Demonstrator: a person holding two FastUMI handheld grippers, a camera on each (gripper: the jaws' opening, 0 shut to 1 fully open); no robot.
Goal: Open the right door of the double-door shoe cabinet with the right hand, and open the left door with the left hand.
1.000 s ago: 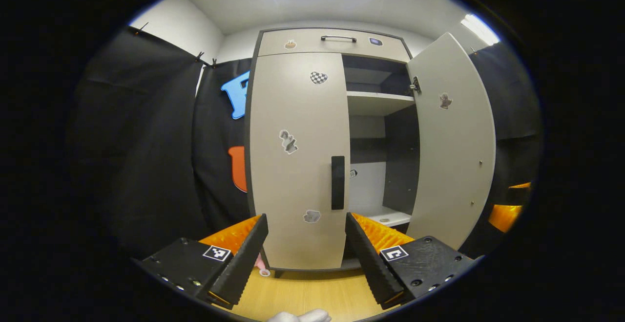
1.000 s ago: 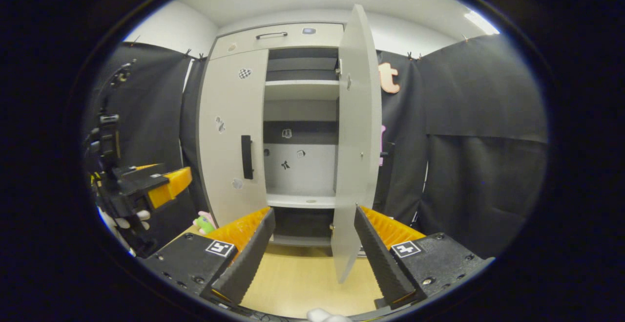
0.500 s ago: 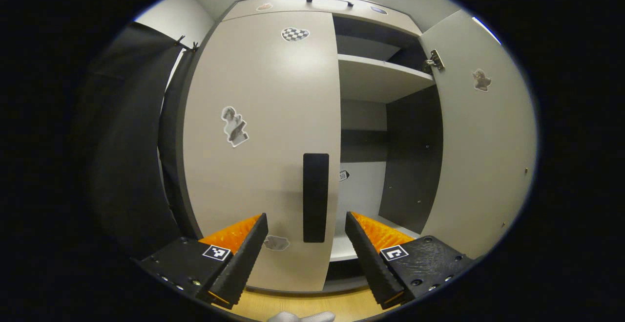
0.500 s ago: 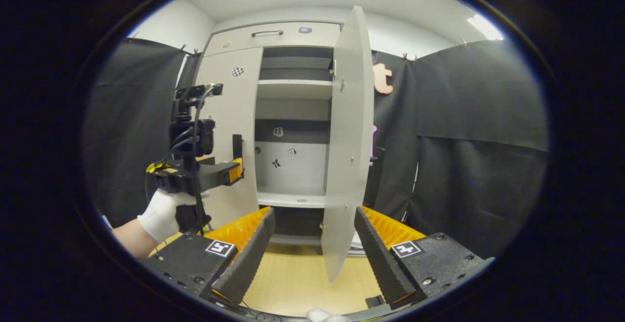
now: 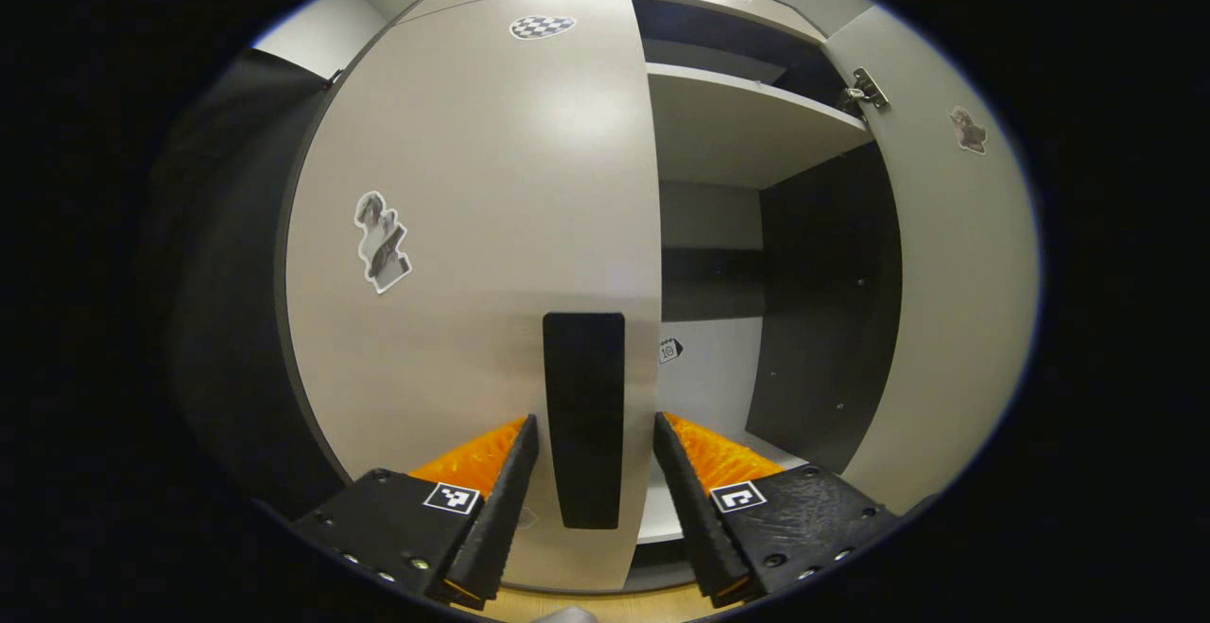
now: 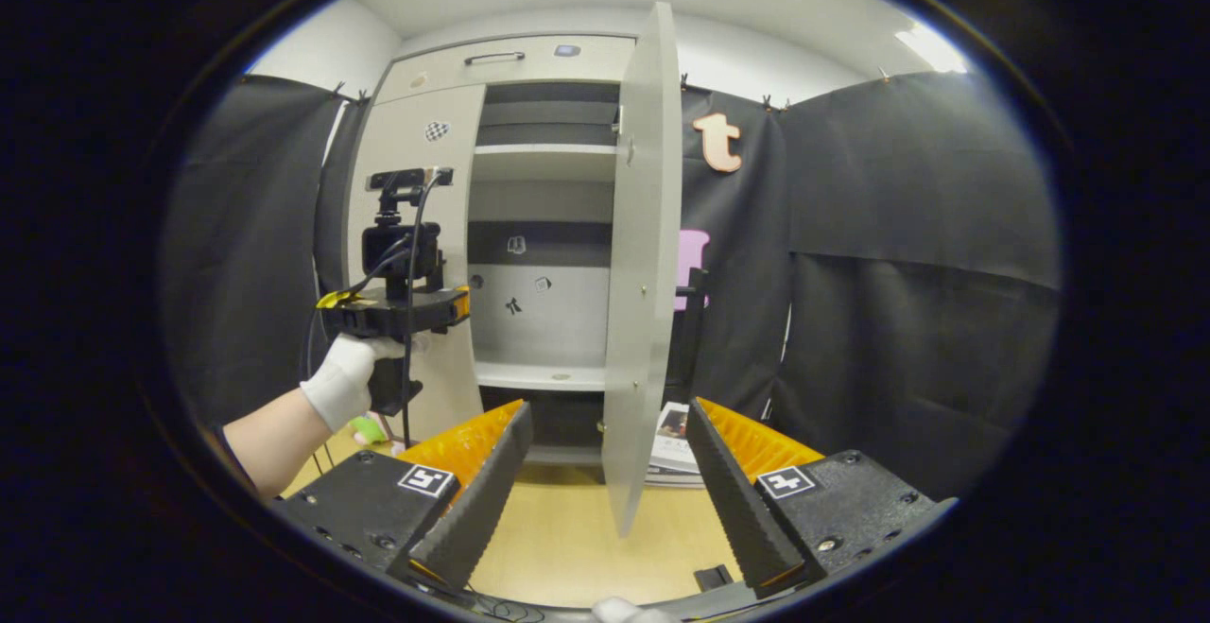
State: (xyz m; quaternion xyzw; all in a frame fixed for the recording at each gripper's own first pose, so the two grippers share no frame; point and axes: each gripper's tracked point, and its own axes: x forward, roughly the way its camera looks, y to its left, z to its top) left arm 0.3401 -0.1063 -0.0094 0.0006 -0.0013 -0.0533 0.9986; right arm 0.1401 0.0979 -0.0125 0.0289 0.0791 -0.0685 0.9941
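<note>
Right door: the right door (image 6: 641, 254) already stands swung wide, edge-on in the right gripper view, so your half of the job on that side looks done.
Left door: the left door (image 5: 492, 254) is flush and closed against the shoe cabinet (image 6: 529, 65); this is the part left to do.
Handle: the dark upright handle (image 5: 583, 415) sits near the door's inner edge, the best spot for leverage away from the hinge.
Left claw: your left claw (image 5: 591, 472) is spread wide with one finger on each side of the handle, gripping nothing yet; you have lined it up so closing should catch the bar squarely.
Right claw: your right claw (image 6: 605, 472) is wide open and empty, held back from the cabinet, probably to keep clear of the swing.
Hand: your gloved hand (image 6: 345, 382) holds the left tool level at handle height.
Next: close on the handle, then pull along the door's arc.
</note>
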